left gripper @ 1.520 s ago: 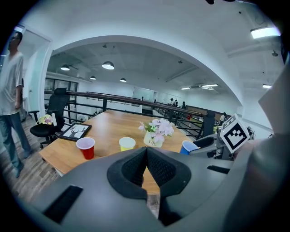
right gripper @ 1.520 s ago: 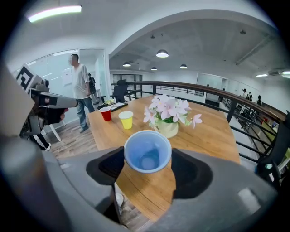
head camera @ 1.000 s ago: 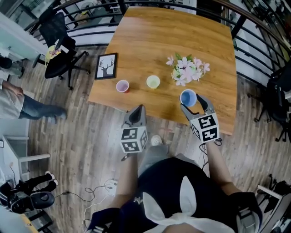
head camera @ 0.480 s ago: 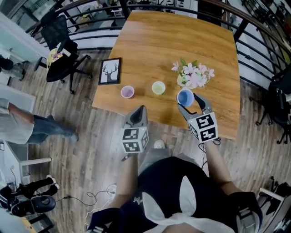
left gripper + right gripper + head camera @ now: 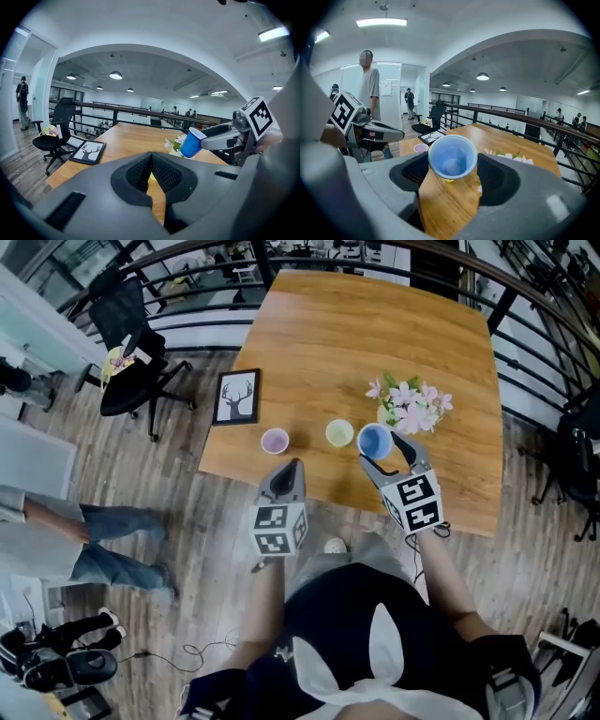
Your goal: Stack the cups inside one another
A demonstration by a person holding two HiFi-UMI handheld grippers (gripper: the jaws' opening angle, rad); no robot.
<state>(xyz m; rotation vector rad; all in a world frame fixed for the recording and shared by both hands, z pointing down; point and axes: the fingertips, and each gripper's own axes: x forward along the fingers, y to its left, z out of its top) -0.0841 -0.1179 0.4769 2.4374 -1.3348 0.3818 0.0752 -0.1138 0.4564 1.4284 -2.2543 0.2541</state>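
As the blue cup (image 5: 375,440) hung clamped in the right gripper's (image 5: 382,448) wide-set jaws, just beside the yellow cup (image 5: 339,433), nesting was in hand; next it needed lowering squarely into that mouth. The pink cup (image 5: 275,440) waited further left. The left gripper (image 5: 284,474) was pinched closed, seemingly empty. Flowers (image 5: 412,404) and a framed picture (image 5: 236,397) shared the wooden table (image 5: 375,334), with railings (image 5: 187,315) around.

Grey plank floor (image 5: 202,521); black office chair (image 5: 127,392); dark railing (image 5: 502,307).

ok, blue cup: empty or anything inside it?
Empty. The right gripper view looks straight into the blue cup: bare blue bottom, nothing nested inside.
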